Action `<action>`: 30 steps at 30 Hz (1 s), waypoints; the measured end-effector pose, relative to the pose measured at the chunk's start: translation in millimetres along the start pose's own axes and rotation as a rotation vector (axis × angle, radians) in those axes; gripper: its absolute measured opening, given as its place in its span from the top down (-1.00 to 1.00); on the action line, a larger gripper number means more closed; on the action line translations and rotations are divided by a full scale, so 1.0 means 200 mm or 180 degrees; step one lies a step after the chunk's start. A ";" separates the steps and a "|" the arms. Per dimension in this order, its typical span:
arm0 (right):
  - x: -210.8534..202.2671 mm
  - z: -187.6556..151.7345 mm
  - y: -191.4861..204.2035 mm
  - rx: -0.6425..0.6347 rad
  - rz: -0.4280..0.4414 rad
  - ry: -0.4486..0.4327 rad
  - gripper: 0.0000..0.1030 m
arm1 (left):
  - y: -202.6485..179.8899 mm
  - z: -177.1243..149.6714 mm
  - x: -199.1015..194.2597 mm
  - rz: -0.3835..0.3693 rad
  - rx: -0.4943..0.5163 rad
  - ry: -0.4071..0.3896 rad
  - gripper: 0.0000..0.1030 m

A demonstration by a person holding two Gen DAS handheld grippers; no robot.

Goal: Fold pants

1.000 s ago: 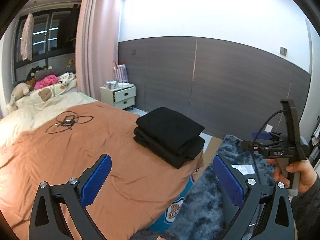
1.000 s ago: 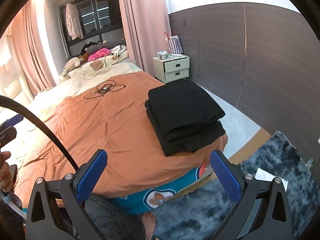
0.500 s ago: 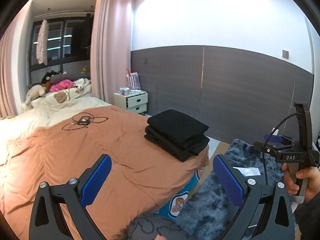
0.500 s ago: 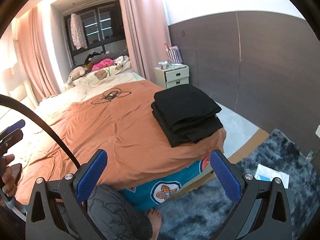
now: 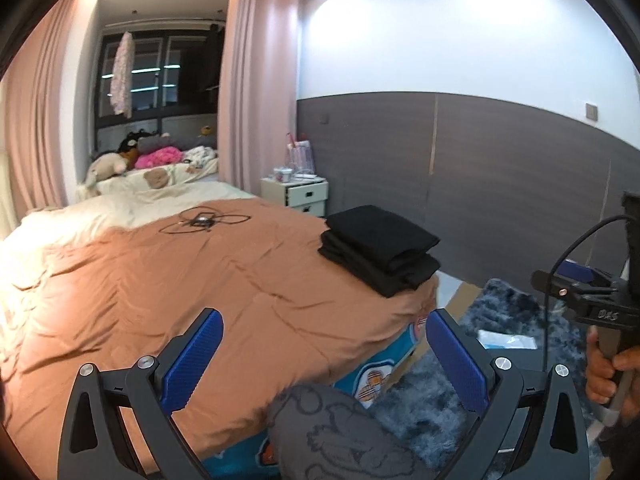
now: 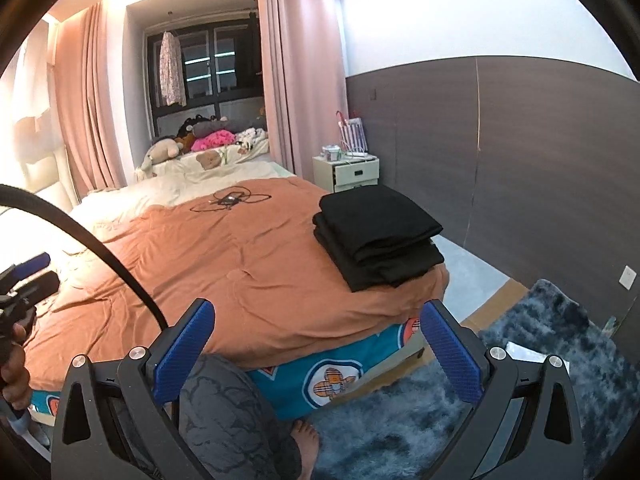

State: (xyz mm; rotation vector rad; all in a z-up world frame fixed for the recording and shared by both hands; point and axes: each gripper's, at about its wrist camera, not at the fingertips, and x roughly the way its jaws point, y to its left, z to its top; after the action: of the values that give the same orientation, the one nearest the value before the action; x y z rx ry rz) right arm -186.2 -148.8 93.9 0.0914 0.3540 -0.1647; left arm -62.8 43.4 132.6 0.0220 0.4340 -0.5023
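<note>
Orange blanket (image 5: pixel 208 280) on bed — nightstand (image 6: pixel 346 173), shaggy rug (image 6: pixel 520 380) beside.

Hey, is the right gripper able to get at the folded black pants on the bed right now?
Probably yes: the right gripper is open, and nothing lies between it and the folded black pants, though it is held well back.

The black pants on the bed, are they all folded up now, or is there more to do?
They look done: the black pants sit as a neat layered stack near the corner of the orange blanket. Nothing is in hand; the left gripper and right gripper are open, empty and away from the stack. No other pants are visible to fold.
</note>
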 end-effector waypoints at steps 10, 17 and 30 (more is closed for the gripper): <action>-0.07 -0.13 0.03 0.0165 0.0096 -0.0003 -1.00 | -0.05 -0.15 -0.12 0.0181 0.0091 -0.0031 -0.99; -0.12 -0.24 0.07 0.0129 0.0064 -0.0009 -1.00 | -0.05 -0.23 -0.15 0.0244 0.0086 -0.0015 -0.99; -0.16 -0.24 0.17 0.0033 0.0032 0.0046 -1.00 | 0.00 -0.28 -0.17 0.0209 -0.0067 0.0033 -0.99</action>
State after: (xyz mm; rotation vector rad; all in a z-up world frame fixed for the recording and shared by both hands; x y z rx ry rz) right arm -225.6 -104.8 62.6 0.1046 0.3672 -0.1559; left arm -112.3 65.5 95.9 0.0184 0.4473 -0.4333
